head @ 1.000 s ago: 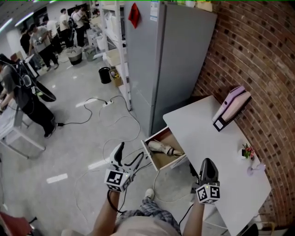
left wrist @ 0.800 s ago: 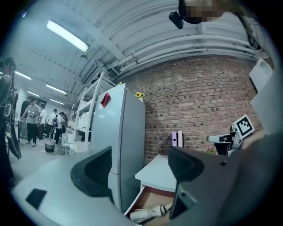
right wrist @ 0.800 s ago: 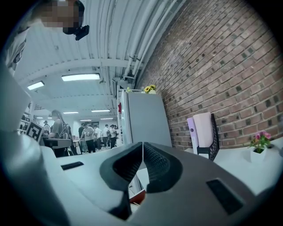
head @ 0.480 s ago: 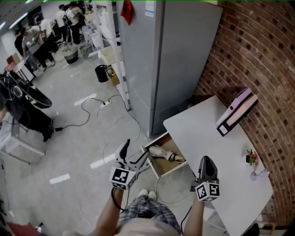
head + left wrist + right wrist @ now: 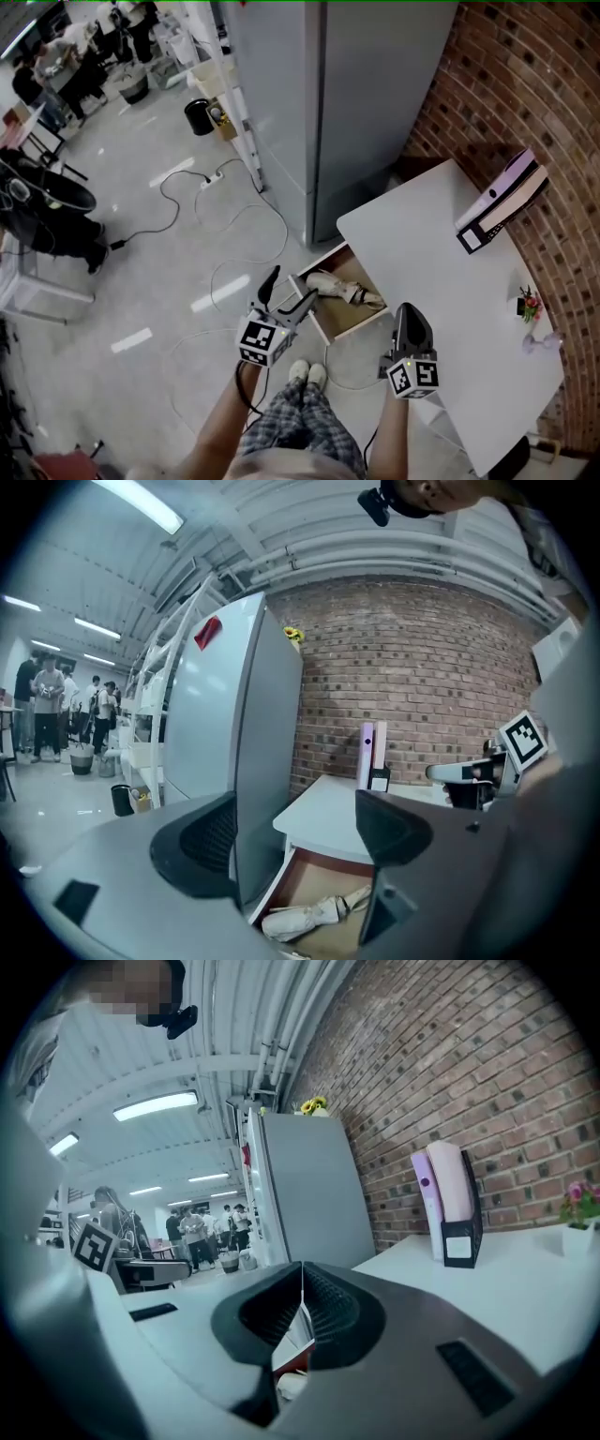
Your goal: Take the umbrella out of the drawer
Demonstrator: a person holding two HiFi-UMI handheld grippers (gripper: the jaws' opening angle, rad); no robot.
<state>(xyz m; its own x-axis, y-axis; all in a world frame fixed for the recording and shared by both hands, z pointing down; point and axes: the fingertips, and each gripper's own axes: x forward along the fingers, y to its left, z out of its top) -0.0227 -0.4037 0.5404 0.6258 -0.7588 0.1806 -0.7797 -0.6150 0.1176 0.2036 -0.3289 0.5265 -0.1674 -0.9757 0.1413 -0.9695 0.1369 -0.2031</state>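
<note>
A folded cream umbrella (image 5: 339, 286) lies in the open wooden drawer (image 5: 352, 322) under the white desk (image 5: 441, 281). The left gripper view shows the umbrella (image 5: 314, 916) low between the jaws, some way ahead. My left gripper (image 5: 285, 295) is open, held just left of the drawer's front corner. My right gripper (image 5: 410, 322) is shut with nothing in it, held over the desk's near edge to the right of the drawer. In the right gripper view the pads (image 5: 302, 1312) meet.
A tall grey cabinet (image 5: 319, 103) stands behind the drawer. A pink file holder (image 5: 500, 206) and a small flower vase (image 5: 528, 305) sit on the desk by the brick wall (image 5: 534, 112). Cables (image 5: 225, 225) trail on the floor at left. People stand far off at top left.
The head view has shifted so the desk and drawer sit lower and nearer. My left gripper has moved right toward the drawer's front. The right gripper stays shut.
</note>
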